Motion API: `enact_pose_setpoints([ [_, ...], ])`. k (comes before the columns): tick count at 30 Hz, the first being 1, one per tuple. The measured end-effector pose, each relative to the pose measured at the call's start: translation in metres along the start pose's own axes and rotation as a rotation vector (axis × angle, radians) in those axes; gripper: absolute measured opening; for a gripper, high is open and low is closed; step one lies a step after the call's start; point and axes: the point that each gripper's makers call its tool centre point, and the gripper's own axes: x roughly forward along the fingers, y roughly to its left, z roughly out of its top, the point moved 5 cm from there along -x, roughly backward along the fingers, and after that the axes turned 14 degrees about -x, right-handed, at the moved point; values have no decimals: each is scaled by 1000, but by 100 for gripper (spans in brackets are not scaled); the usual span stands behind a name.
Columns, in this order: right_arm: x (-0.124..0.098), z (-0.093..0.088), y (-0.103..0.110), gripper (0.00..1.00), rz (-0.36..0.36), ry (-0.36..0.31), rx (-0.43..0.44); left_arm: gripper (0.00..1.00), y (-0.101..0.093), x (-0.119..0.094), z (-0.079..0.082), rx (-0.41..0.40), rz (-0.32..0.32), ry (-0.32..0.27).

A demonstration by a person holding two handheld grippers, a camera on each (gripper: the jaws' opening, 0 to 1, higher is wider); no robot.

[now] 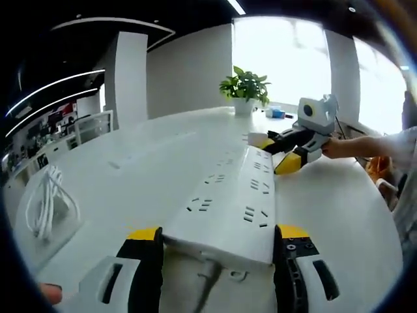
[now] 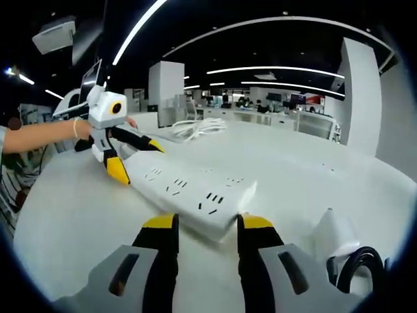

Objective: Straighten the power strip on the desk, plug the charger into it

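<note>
Your left tool (image 1: 218, 244) has its 2 yellow-tipped jaws spread to either side of the cord end of the power strip (image 1: 231, 202), bracketing its short edge; whether they press the casing is hard to say. The strip lies flat on the white surface (image 1: 339, 215), running away from you towards the far edge, where a potted plant (image 1: 245, 88) stands before the window. Its cable (image 1: 207, 280) leaves the near end between your jaws. At the strip's far end your right tool (image 1: 281, 153) sits with jaws spread astride that end.

From the right gripper view, the right tool (image 2: 207, 228) straddles the strip's near corner, jaws apart, and your left tool (image 2: 133, 160) holds the opposite end.

Expect the strip to behave as a long, stiff, fairly light plastic bar with a smooth, slippery casing. Taking it by both short ends, as you are, should let you pivot it without twisting; the cable may drag and pull it back.

A white charger (image 2: 333, 236) with a dark cord (image 2: 357, 264) rests beside your right tool, and a coil of white cable (image 1: 49, 202) lies near the surface's left edge. Beyond is an open office with strip lights and white pillars.
</note>
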Motion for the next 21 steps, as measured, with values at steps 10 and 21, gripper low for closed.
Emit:
enact_pose_setpoints([
  [10, -5, 0, 5, 32, -3, 0, 6, 69, 2, 0, 2, 17, -26, 50],
  [21, -8, 0, 6, 32, -7, 0, 19, 69, 2, 1, 3, 28, -40, 81],
])
